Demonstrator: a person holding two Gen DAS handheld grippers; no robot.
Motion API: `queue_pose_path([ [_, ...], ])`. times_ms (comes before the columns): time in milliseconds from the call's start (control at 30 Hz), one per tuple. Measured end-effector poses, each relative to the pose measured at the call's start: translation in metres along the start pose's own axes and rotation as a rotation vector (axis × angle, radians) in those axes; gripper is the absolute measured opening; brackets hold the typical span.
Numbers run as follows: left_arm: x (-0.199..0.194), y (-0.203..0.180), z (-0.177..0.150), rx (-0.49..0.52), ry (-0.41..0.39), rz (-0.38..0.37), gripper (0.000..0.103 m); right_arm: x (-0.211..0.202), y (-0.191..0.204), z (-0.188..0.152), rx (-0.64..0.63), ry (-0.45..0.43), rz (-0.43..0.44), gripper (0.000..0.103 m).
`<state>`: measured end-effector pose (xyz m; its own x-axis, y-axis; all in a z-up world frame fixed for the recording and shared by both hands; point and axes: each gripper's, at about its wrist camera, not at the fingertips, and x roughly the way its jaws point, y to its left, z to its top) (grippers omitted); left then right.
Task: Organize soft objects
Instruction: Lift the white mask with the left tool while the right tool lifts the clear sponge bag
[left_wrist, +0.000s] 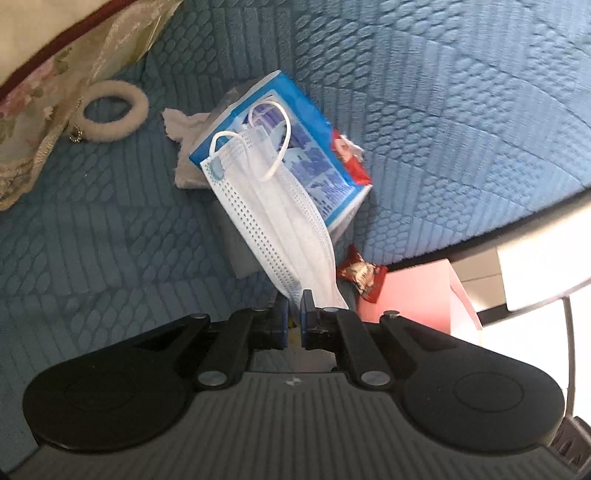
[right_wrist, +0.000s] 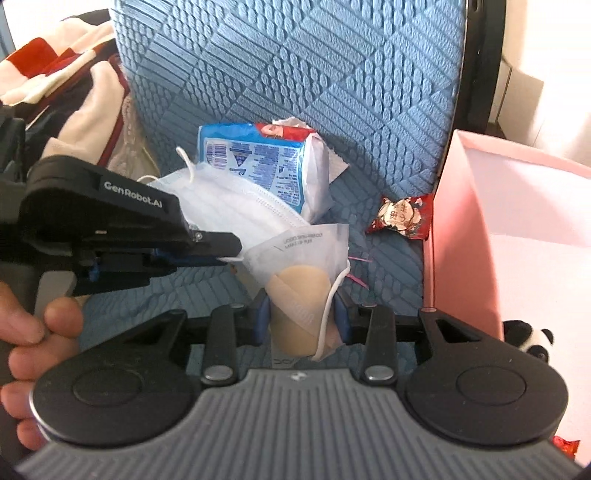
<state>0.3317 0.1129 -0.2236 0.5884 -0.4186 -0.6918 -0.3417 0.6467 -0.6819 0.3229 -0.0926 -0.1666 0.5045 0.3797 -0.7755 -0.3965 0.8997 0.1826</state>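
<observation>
My left gripper (left_wrist: 294, 308) is shut on the lower corner of a white face mask (left_wrist: 275, 218), which hangs over a blue tissue pack (left_wrist: 295, 147) on the blue quilted cushion. In the right wrist view the left gripper (right_wrist: 236, 254) comes in from the left, pinching the mask (right_wrist: 229, 206). My right gripper (right_wrist: 301, 317) is shut on a clear pouch holding a beige makeup puff (right_wrist: 295, 291), with one mask ear loop (right_wrist: 328, 310) caught across it. The tissue pack (right_wrist: 258, 162) lies behind.
A pink open box (right_wrist: 480, 236) stands at the right, with a panda toy (right_wrist: 532, 338) inside its near corner. A red snack packet (right_wrist: 402, 218) lies beside it on the cushion. A white fluffy hair tie (left_wrist: 114, 110), crumpled tissue (left_wrist: 184, 125) and a floral pillow (left_wrist: 55, 74) lie at the left.
</observation>
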Motion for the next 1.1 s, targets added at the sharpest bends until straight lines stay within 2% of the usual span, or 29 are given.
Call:
queue_pose_path([
  [167, -0.020, 0.002, -0.021, 0.033, -0.017, 0.000, 0.007, -0.009, 0.007, -0.007, -0.004, -0.013, -0.011, 0.039],
  [567, -0.049, -0.009, -0.068, 0.236, -0.030, 0.120, 0.007, -0.032, 0.005, -0.032, 0.024, -0.027, -0.034, 0.039],
  [900, -0.076, -0.016, -0.096, 0.267, -0.041, 0.132, 0.007, -0.048, 0.006, -0.046, 0.004, -0.040, -0.041, 0.039],
  [1100, -0.093, -0.022, -0.112, 0.243, -0.062, 0.093, 0.007, -0.046, 0.014, -0.052, 0.003, -0.007, 0.005, 0.039],
])
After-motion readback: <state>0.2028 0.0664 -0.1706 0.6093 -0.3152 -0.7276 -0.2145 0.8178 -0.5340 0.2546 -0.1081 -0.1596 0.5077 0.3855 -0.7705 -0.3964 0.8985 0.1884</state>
